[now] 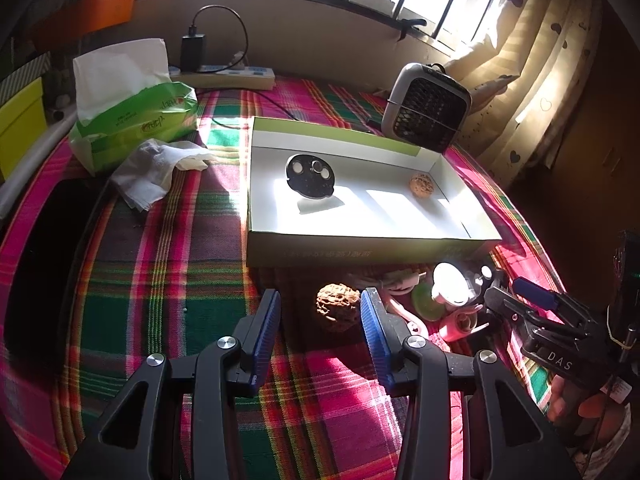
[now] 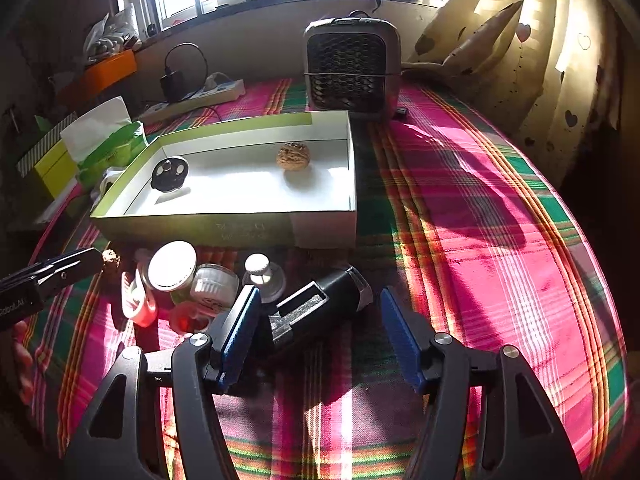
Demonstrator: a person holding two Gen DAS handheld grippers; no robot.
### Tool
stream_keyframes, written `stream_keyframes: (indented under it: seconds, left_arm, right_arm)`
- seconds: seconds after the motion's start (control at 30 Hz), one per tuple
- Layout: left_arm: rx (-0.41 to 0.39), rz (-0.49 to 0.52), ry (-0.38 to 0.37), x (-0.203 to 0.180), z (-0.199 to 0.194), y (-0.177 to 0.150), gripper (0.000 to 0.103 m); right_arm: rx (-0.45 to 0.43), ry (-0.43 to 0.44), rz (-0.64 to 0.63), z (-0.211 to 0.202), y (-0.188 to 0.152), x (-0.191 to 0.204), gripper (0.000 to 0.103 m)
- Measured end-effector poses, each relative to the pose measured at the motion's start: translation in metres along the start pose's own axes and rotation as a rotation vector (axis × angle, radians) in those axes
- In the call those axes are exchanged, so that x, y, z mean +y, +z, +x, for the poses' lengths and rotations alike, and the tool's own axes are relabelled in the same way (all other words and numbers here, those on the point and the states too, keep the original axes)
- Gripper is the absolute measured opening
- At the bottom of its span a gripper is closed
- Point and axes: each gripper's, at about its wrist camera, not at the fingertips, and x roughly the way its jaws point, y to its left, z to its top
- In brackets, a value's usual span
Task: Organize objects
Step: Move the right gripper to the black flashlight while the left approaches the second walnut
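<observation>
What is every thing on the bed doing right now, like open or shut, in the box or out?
Left hand-held gripper: open, holding nothing.
Right hand-held gripper: open, holding nothing.
Box: open, no lid.
Walnut in box: inside, near the right wall.
Black disc: inside the box, tilted up.
Loose walnut: outside the box, between the left gripper's fingers, not squeezed.
Black tube: lying on its side outside the box.
Tissue pack: open, a tissue sticking up.

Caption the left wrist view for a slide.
Open left gripper frames a walnut on plaid cloth, before a box.
</observation>
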Motion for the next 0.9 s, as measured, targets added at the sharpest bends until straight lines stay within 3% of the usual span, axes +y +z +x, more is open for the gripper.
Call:
stream_keyframes:
  seconds: [0.57, 0.9]
  left_arm:
    - [0.019, -0.003, -0.018, -0.004, 0.003, -0.003, 0.040]
    - [0.036, -0.002, -0.024, -0.009, 0.009, -0.003, 0.040]
  right_arm:
    - [0.013, -0.087, 0.007, -0.014, -0.011, -0.023, 0.065]
    - [0.053, -0.076, 0.005, -0.001, -0.014, -0.023, 0.065]
